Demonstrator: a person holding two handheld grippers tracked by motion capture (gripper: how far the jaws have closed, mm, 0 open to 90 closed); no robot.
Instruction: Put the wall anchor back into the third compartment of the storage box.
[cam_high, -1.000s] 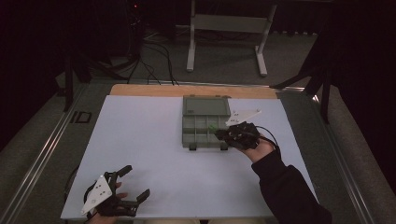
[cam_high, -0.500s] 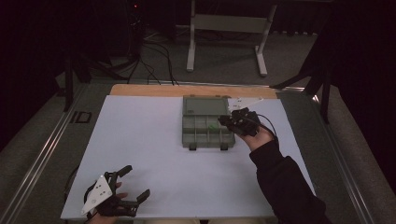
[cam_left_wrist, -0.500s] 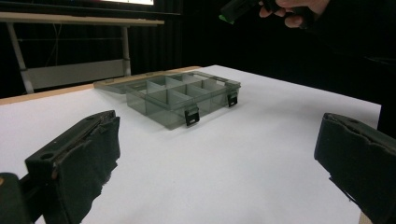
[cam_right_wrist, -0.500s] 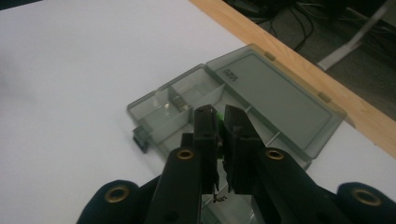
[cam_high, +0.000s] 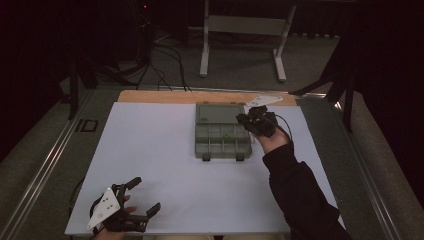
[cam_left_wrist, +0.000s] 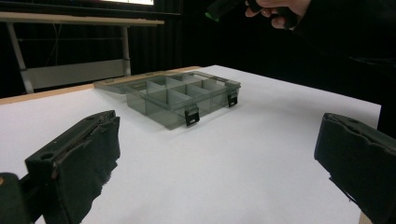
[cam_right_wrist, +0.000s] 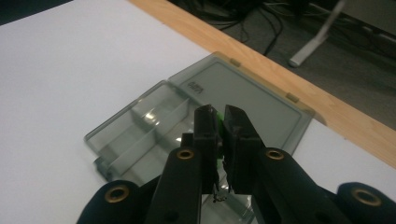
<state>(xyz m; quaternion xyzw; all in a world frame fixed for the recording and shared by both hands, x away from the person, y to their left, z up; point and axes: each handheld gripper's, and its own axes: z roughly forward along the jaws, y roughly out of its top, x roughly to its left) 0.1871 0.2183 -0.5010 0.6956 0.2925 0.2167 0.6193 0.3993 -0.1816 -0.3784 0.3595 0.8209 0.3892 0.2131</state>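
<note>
Right gripper (cam_right_wrist: 219, 122), jaws clamped on small green piece (cam_right_wrist: 216, 116) above compartment box (cam_high: 222, 140), needed lowering squarely into one cell before release; left gripper (cam_high: 132, 202), jaws apart, idled well short of box.

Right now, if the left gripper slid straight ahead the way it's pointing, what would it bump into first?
Probably the grey compartment box. The left gripper sits open low over the white sheet, aimed at the box's latched front wall, with bare sheet between. Depth is hard to judge.
</note>
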